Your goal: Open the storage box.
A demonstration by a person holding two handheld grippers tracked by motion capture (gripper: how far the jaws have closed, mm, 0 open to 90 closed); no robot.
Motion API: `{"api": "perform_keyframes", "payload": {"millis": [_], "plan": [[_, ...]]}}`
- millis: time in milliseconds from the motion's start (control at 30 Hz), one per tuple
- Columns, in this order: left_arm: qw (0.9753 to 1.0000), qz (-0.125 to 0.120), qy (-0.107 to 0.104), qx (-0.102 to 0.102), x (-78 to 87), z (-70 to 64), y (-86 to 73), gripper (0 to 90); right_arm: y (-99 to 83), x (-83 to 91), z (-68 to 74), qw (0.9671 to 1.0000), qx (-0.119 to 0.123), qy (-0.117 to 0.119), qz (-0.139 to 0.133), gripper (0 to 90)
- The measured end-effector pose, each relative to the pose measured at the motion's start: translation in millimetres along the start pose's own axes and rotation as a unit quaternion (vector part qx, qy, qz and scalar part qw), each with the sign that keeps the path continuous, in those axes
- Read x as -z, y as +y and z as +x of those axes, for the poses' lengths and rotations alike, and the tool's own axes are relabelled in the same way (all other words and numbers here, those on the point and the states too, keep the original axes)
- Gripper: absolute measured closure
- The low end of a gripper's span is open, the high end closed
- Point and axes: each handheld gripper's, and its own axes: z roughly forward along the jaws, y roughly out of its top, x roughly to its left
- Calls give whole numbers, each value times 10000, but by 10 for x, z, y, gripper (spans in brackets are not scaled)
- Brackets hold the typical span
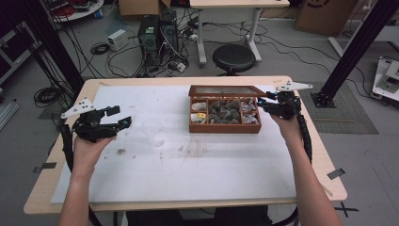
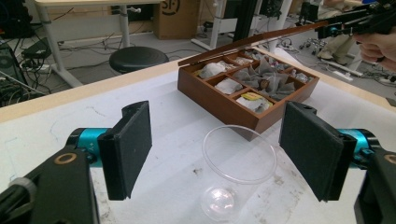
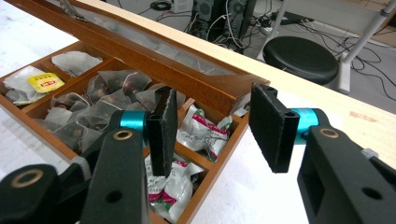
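Wooden tea box (image 1: 225, 126) lid rests propped on the raised right gripper (image 1: 265, 101).

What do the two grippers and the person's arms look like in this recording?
Both the left gripper and the right gripper are black, with two flat jaws faced in dark padding on turquoise collars and brass-coloured rivets in the links. Each carries a grey three-cornered plate on top and trails a black ribbed cable. The forearms are bare; no sleeves or gloves show.
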Motion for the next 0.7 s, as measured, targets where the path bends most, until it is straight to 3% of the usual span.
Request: {"api": "perform_keyframes", "payload": {"millis": [700], "plan": [[10000, -25, -21, -6, 21, 4, 8, 255, 252, -29, -77, 10000, -51, -11, -19, 520]]}}
